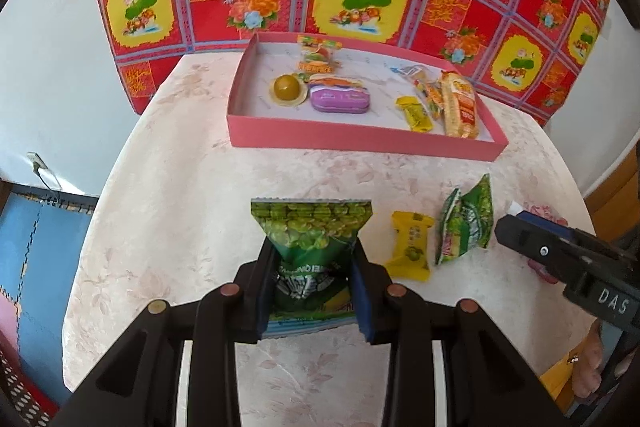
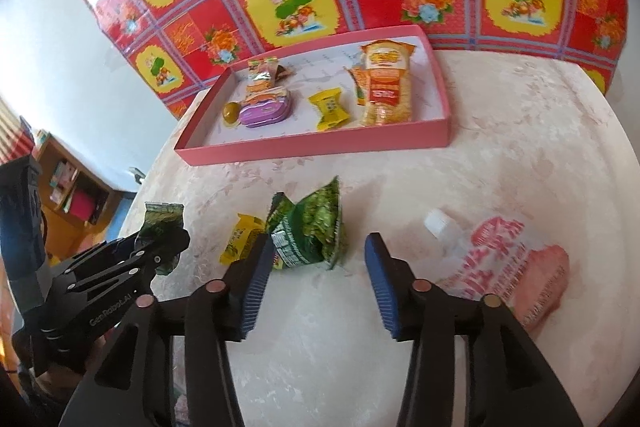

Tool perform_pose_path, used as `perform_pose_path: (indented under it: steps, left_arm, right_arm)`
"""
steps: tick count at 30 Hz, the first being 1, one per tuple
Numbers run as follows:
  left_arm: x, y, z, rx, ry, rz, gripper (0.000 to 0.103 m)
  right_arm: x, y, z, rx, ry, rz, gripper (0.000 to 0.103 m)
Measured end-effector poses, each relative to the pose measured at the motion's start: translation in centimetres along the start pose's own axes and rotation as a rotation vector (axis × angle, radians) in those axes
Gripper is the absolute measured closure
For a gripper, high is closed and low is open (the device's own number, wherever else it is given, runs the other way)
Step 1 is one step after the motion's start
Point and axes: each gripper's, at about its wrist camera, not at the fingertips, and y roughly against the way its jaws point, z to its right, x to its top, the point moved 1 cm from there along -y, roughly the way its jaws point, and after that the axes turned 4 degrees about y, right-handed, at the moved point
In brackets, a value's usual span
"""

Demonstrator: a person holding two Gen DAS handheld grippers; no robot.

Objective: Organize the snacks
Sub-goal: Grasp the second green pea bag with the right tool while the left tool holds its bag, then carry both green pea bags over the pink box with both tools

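Now the left hand-held gripper is clamped on a green pea bag, low in the centre of the left wrist view, the bag's serrated top pointing up the frame toward the pink tray. In the right wrist view the right hand-held gripper stands open with nothing between its blue pads, only bare counter. Just above its left pad lies a second green bag, and beside that a yellow candy. At the lower right of that view lies a pink spouted pouch with a white cap. The tray, in the upper middle, holds a purple tin, another yellow candy, an orange noodle pack and several smaller sweets.
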Motion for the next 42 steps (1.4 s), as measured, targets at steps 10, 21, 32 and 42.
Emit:
perform_pose_path:
  steps: [10, 21, 32, 42]
  left_arm:
    - [0.2, -0.6, -0.4, -0.009, 0.027, -0.008, 0.068]
    - [0.3, -1.0, -0.5, -0.026, 0.03, -0.012, 0.068]
    - [0.1, -1.1, -0.6, -0.031, 0.027, -0.007, 0.068]
    - [0.2, -1.2, -0.6, -0.03, 0.037, -0.015, 0.068]
  right_arm:
    - [0.0, -2.7, -1.6, -0.029, 0.073, -0.039, 0.047]
    - [0.2, -3.9, -1.5, -0.031, 0.054, -0.029, 0.045]
    - [-0.1, -3.8, -1.3, -0.017, 0.047, 0.002, 0.045]
    - [-0.3, -3.7, -1.6, -0.031, 0.072, 0.009, 0.044]
